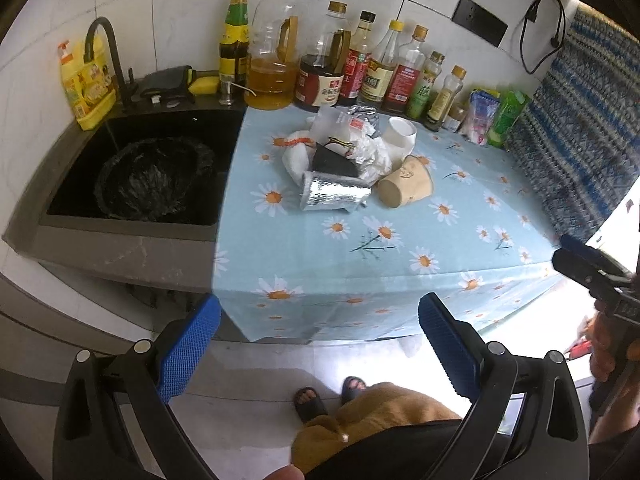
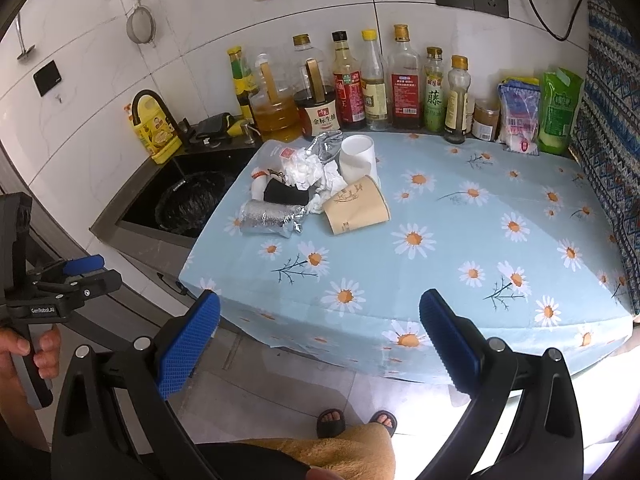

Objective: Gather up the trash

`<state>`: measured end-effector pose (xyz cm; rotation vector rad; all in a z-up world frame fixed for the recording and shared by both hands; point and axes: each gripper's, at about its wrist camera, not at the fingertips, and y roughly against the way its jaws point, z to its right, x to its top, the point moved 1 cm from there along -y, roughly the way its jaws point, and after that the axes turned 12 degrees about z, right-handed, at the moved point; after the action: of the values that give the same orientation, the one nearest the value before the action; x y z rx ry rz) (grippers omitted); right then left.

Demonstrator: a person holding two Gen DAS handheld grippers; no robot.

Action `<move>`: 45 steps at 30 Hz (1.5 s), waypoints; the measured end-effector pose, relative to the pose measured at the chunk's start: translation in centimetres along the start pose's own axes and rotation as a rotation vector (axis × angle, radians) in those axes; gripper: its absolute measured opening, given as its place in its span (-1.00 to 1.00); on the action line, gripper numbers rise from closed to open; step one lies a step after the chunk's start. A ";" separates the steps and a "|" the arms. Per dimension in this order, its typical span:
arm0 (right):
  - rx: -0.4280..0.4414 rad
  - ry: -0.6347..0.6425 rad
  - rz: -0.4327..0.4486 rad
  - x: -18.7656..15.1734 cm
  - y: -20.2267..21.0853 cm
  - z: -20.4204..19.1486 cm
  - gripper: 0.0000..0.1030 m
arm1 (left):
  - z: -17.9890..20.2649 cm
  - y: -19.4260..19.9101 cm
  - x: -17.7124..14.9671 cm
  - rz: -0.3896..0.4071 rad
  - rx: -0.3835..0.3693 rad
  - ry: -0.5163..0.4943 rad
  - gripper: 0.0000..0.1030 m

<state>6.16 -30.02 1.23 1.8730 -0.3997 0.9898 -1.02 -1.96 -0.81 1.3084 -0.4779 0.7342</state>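
Note:
A pile of trash lies on the daisy tablecloth [image 1: 360,248] [image 2: 440,264] near the sink: a tan paper cup on its side [image 1: 406,187] [image 2: 356,210], a white cup [image 1: 400,136] [image 2: 357,159], a silver foil packet [image 1: 334,197] [image 2: 270,219], crumpled white tissue [image 1: 374,156] [image 2: 304,170] and a black wrapper [image 1: 334,163] [image 2: 285,196]. A bin lined with a black bag [image 1: 154,178] [image 2: 192,204] sits in the sink. My left gripper [image 1: 320,328] is open and empty, held before the table's front edge. My right gripper [image 2: 320,320] is open and empty, also short of the front edge.
A row of oil and sauce bottles [image 1: 360,64] [image 2: 380,84] stands along the tiled wall. Pouches [image 2: 560,108] stand at the back right. A black tap [image 1: 108,52] and yellow detergent pack [image 1: 86,84] stand by the sink. A patterned cloth [image 1: 580,128] hangs at the right.

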 end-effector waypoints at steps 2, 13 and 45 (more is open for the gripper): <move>-0.004 0.005 -0.003 0.1 0.0 0.0 0.93 | -0.2 -0.1 0.0 -0.005 -0.016 0.017 0.87; 0.003 0.000 -0.012 0.7 -0.4 0.1 0.93 | 0.2 -0.8 0.8 -0.008 -0.017 0.004 0.87; 0.148 0.094 -0.290 6.0 -16.7 4.7 0.92 | -1.5 -7.8 2.2 -0.072 0.072 0.282 0.87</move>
<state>22.67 -24.86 -5.06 1.9400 0.0031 0.9246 5.99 -0.70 -4.96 1.2575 -0.1783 0.8664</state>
